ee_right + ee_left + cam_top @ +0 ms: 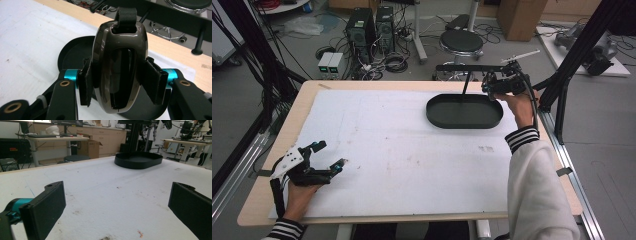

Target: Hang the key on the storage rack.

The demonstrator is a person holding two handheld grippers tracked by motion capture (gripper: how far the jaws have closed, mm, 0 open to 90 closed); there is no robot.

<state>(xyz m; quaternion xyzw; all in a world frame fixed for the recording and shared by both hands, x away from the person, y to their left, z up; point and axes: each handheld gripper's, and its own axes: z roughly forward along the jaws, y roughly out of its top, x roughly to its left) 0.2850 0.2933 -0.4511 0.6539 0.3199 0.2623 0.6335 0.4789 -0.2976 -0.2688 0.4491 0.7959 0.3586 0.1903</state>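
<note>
Right gripper (117, 86): jaws squeeze a shiny brown key fob (119, 65) from both sides, held up over the near edge of the black tray (72, 51) | left gripper (328, 156): jaws wide apart, holding nothing, far from tray, on white mat (412, 150)

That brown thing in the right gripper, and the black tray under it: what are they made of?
The brown shell looks like glossy hard plastic or lacquer: sharp highlights, with a black fabric-like strap on top. The tray looks like matte black plastic, with no shine.
</note>
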